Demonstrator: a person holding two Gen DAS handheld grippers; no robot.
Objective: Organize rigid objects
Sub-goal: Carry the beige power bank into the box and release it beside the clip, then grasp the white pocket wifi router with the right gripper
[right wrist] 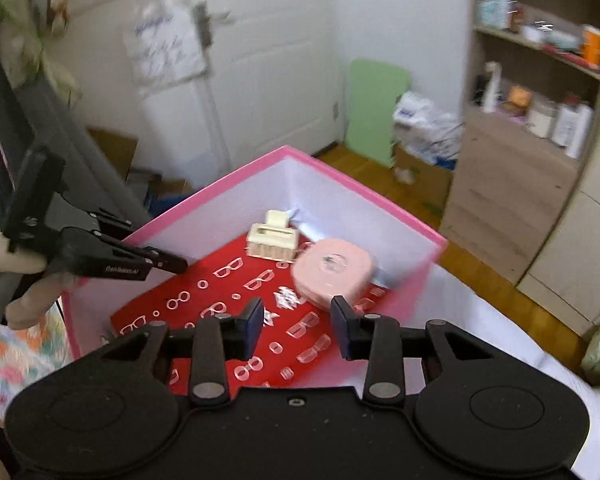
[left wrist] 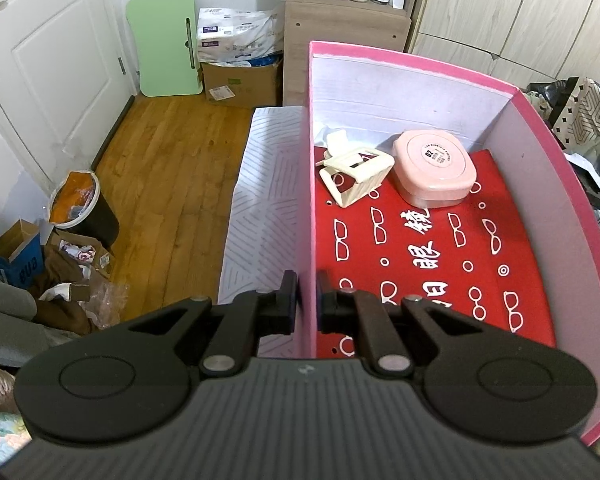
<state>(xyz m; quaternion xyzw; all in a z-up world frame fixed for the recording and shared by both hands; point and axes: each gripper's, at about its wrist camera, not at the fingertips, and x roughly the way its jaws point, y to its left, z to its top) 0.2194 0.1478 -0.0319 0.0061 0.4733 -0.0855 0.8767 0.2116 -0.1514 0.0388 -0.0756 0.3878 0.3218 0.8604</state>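
Left tool (left wrist: 307,300) clamps the pink box (left wrist: 412,54) by its near side wall; right tool (right wrist: 297,322) hangs above the box, jaws parted and empty. We find a rounded pink lidded case (left wrist: 434,168) and a cream ribbed plastic holder (left wrist: 356,178) lying near each other toward the far end, on a red printed sheet (left wrist: 440,256). We judge the steadying grip should stay firm. Smooth plastic may slip, so the next item wants a square grasp.
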